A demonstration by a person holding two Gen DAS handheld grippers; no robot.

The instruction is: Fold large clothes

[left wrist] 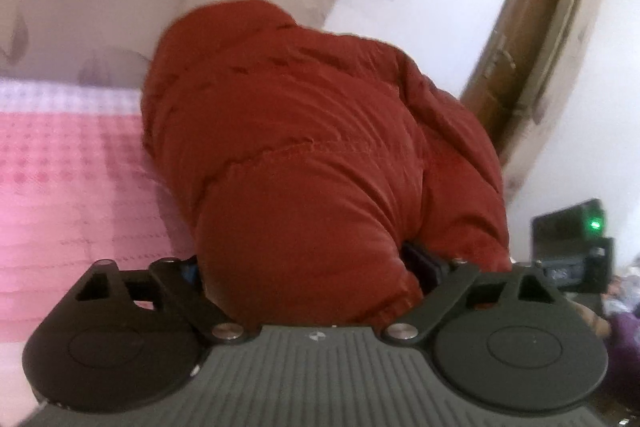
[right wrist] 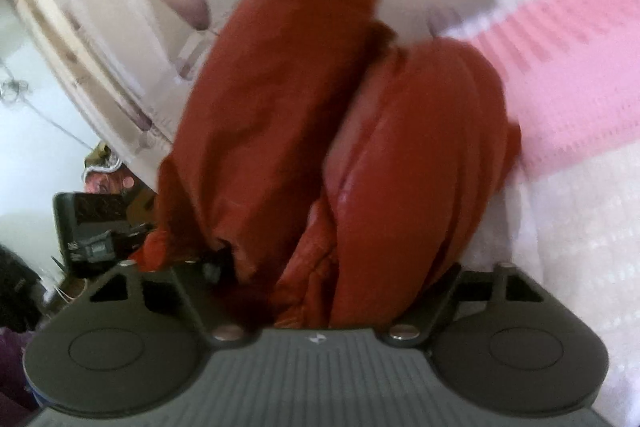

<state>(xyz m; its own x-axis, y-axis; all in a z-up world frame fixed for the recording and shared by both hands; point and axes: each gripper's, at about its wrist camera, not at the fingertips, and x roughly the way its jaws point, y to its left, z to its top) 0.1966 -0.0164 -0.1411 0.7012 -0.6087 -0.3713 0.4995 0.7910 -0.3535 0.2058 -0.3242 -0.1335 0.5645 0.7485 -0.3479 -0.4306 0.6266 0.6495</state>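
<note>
Left gripper (left wrist: 308, 267): jaws spread wide with a thick puffy wad of the red jacket (left wrist: 304, 131) packed between them. Fabric hides the pads, so it looks like a grip on the bulk, but I can't confirm contact from this view.

Right gripper (right wrist: 320, 267): same story. Two padded lobes of the jacket fill the gap between its jaws, one bulging up and away ahead of them. Looks clamped on the jacket; pads hidden too.

Beyond the jaws the jacket bunches up over the bed (left wrist: 72, 163) with its pink cover, rather than lying flat on it.

Progress, my read: early-to-mid. No flat, squared stack visible; the jacket is a lumpy mass held at two points. Left to do: lay it out or bring the held parts over, flatten, finish folds. Views are blurred, so fold count is unknowable.
</note>
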